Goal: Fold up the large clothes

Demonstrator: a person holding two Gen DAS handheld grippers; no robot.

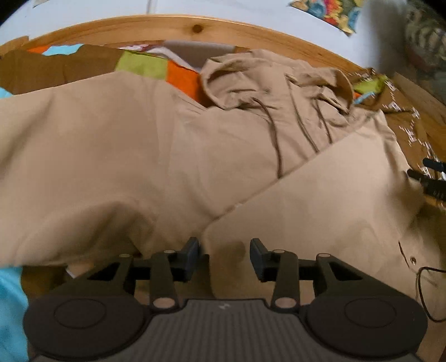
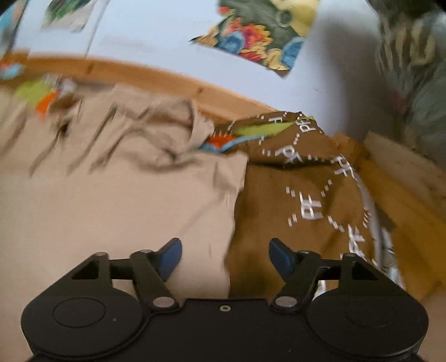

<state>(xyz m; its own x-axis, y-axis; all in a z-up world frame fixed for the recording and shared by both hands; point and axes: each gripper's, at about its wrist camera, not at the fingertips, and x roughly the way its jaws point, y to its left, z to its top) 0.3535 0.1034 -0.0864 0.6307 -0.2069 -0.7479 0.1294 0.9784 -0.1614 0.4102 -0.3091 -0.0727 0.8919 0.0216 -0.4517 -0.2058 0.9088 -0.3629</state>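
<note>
In the left wrist view, one beige hoodie (image 1: 167,144) lies spread across a bed, its hood (image 1: 251,80) bunched at 12 o'clock against the wooden bed frame (image 1: 167,25). I count two drawstrings (image 1: 274,131) trailing from the hood toward the centre. One panel of the hoodie already lies folded over the body, its diagonal edge running from 6 o'clock up toward 2 o'clock. The left hand-held gripper (image 1: 224,257) sits at 6 o'clock with its jaws apart, a fold of beige cloth between the fingers but not pinched. The tips of the other gripper show at 3 o'clock, at the hoodie's edge.

In the right wrist view, blurred, the right hand-held gripper (image 2: 225,254) also stands open, straddling the hoodie's side edge (image 2: 234,211) where it meets one brown patterned bedcover (image 2: 301,200). One floral picture (image 2: 259,33) hangs on the wall at 12 o'clock.

To fold well, each gripper should probably close on the hoodie cloth alone, not the cover beneath, then lift evenly so the edge stays straight and the drawstrings tuck inside.
</note>
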